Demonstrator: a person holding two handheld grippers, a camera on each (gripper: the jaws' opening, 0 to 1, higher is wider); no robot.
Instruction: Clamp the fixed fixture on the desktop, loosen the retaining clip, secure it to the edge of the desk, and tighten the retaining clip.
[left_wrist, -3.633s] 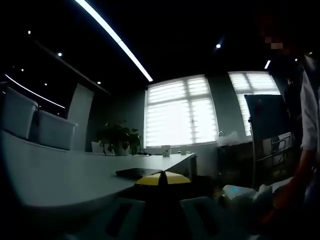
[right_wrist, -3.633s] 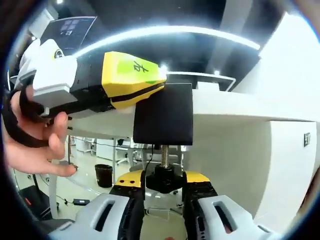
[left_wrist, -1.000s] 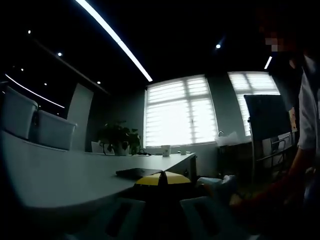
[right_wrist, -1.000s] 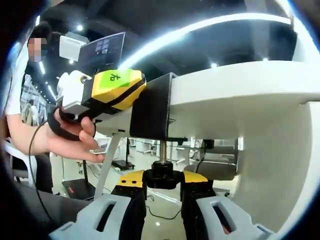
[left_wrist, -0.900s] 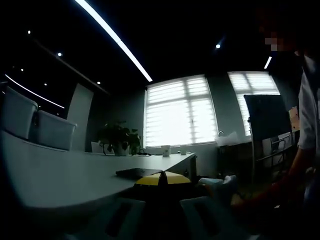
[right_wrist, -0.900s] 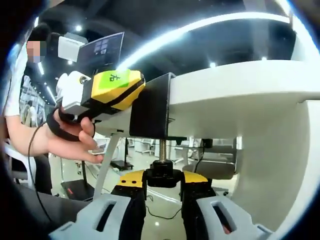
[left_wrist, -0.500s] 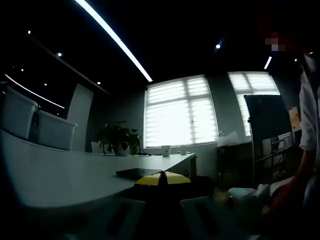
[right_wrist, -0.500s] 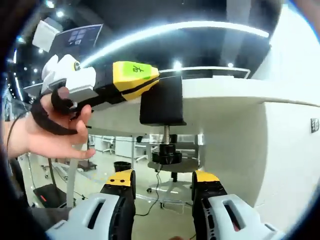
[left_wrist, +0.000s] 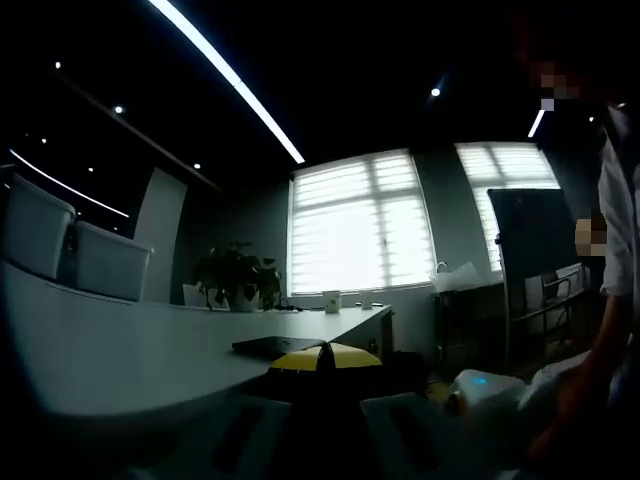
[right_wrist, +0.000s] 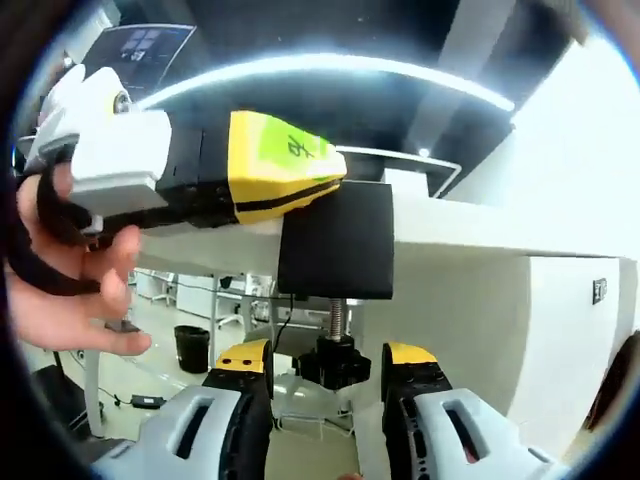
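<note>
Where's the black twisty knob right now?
In the right gripper view, the black knob sits low in the middle, between that gripper's yellow-tipped open jaws. It hangs on a screw under the black clamp on the white desk's edge.

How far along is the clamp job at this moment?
Done: the black fixture sits over the desk edge, held there by the left hand-held gripper. In hand: the right hand-held gripper stands open around the screw knob below, not pinching it. Left: gripping the knob and tightening, if it still needs it.
</note>
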